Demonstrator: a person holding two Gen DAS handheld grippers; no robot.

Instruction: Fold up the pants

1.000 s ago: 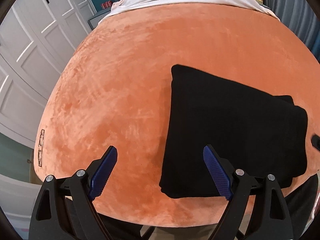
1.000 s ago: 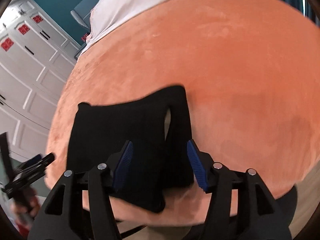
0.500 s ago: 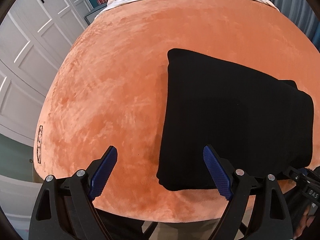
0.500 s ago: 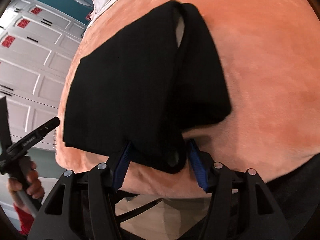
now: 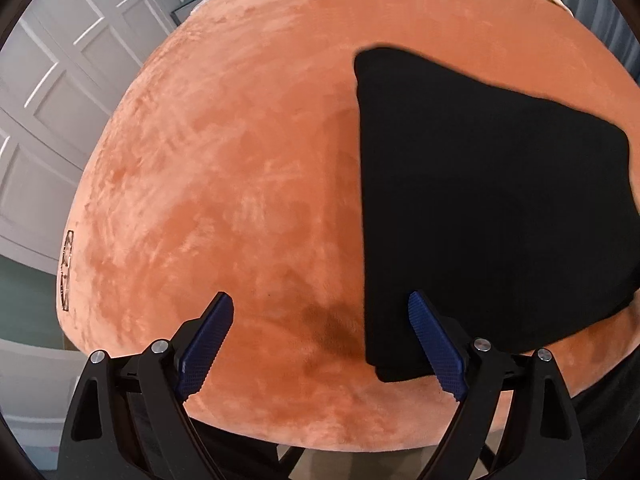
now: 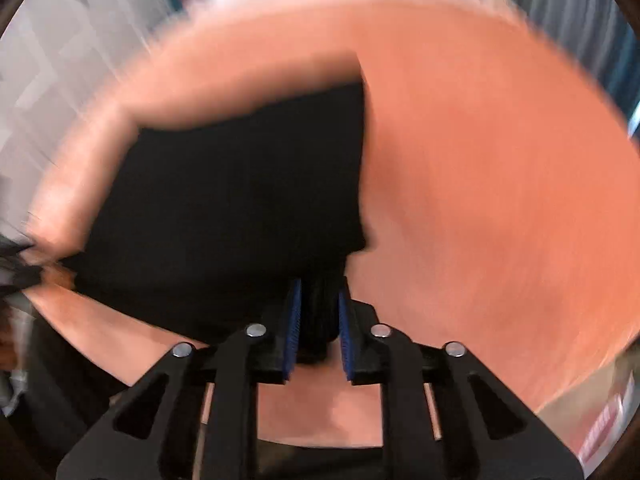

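Black pants (image 5: pixel 492 208), folded into a soft, limp, light stack near the front edge of an orange plush bed (image 5: pixel 240 184), are best gripped at a thick corner, where the right gripper (image 6: pixel 318 324) jaws are closing on bunched cloth, while the left gripper (image 5: pixel 320 344) jaws hang spread and empty beside the stack.

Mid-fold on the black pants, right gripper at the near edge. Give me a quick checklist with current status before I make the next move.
1. Right gripper has fabric between its pads: ok, its jaws are closing with a bunched near edge of the black pants between them.
2. Left gripper free and open: ok, jaws wide, nothing between them.
3. Left gripper lined up with the pants' near-left corner: not ok, only its right finger overlaps the fabric; the rest is over bare orange blanket.
4. Pants lying flat: ok in the left wrist view.
5. Right grip takes all layers: cannot tell, that view is blurred.
6. Blanket around the pants free of obstacles: ok.
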